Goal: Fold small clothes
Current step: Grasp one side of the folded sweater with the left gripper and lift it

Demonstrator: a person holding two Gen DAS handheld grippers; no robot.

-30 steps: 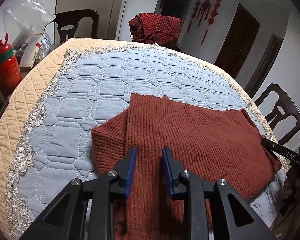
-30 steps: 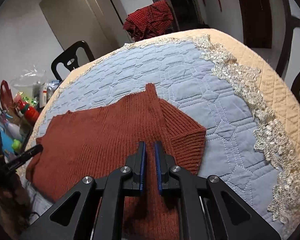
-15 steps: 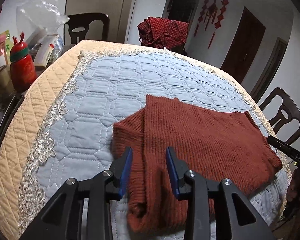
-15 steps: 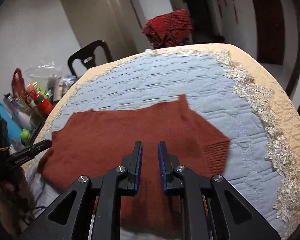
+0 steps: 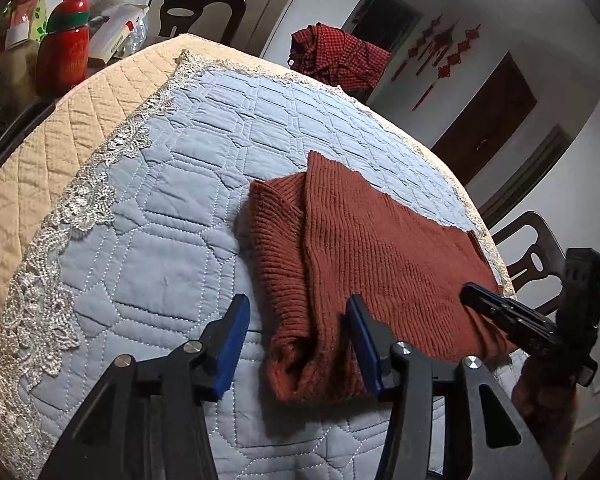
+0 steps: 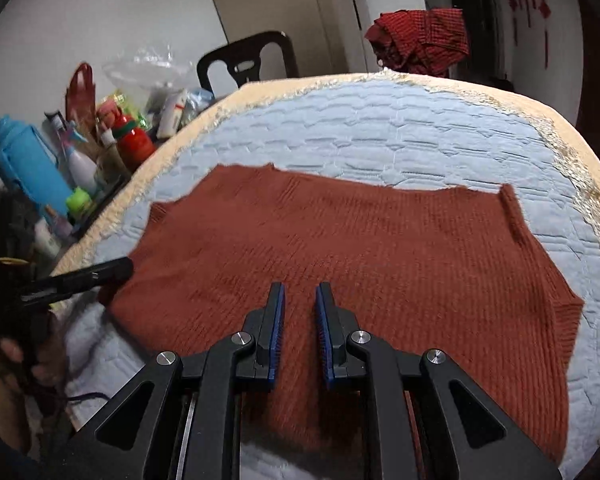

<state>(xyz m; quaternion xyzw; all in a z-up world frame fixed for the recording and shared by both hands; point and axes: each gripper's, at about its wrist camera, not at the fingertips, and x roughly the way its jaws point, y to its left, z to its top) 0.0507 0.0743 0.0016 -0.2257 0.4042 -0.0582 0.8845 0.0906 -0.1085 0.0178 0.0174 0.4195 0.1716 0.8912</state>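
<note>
Since a second ago both grippers have let go of the rust-red sweater and slid apart along its near edge. Left gripper now stands at the folded-over end of the sweater, its jaws opening wide; the bunched sleeve fold lies between the blue pads but is not pinched. Right gripper hovers over the middle of the sweater, its pads a narrow gap apart with nothing clamped between them. From the right wrist view the sweater lies spread flat on the blue quilted tablecloth, one sleeve end reaching toward the lace trim. Beyond the sweater, at the tablecloth's far edge, a red checked garment is heaped. Past the tablecloth's left edge stand a red bottle with antlers, a blue bottle and packets; printing on them is too small to read. Red knot ornaments hang on the wall behind the sweater.
</note>
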